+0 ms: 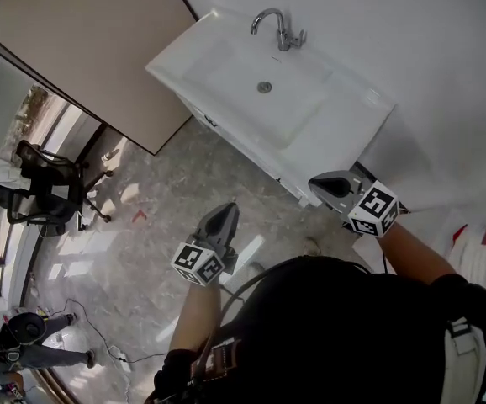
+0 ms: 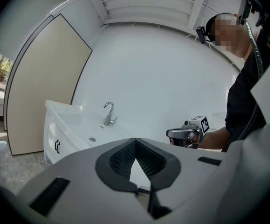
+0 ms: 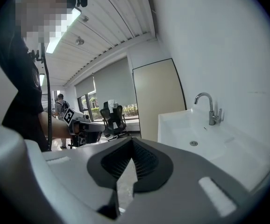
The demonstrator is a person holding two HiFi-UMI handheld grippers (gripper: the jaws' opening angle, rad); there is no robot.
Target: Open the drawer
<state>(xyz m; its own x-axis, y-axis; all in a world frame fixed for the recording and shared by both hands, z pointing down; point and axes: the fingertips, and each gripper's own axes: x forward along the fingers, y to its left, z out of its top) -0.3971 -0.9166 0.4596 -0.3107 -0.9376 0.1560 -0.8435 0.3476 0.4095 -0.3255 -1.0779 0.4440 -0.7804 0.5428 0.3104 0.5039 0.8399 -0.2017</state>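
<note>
Left gripper (image 2: 135, 140) is hanging with its jaws pressed together, ribbed black pads meeting at the tip, nothing pinched. Right gripper (image 3: 132, 140) is doing the same: dark grooved pads closed tip to tip and empty, smooth grey shells on both sides. In the head view both are floating above the floor, short of the white vanity (image 1: 251, 154). The left is out in front of the cabinet face and the right is near its right-hand corner. The drawer (image 2: 52, 136) is sitting under the countertop, glossy white, front flush, with a small black handle (image 2: 57, 146) on it. Neither gripper is touching it. Above it, a smooth rectangular basin (image 1: 226, 74) is sharing the top with a curved chrome faucet (image 1: 278, 28). A plain white wall (image 1: 411, 32) is backing the vanity, and a flat beige panel (image 1: 83, 40) is standing to its left. The mottled grey stone floor (image 1: 155, 217) is giving open room in front, with black office chairs (image 1: 45, 188) well off to the left.
</note>
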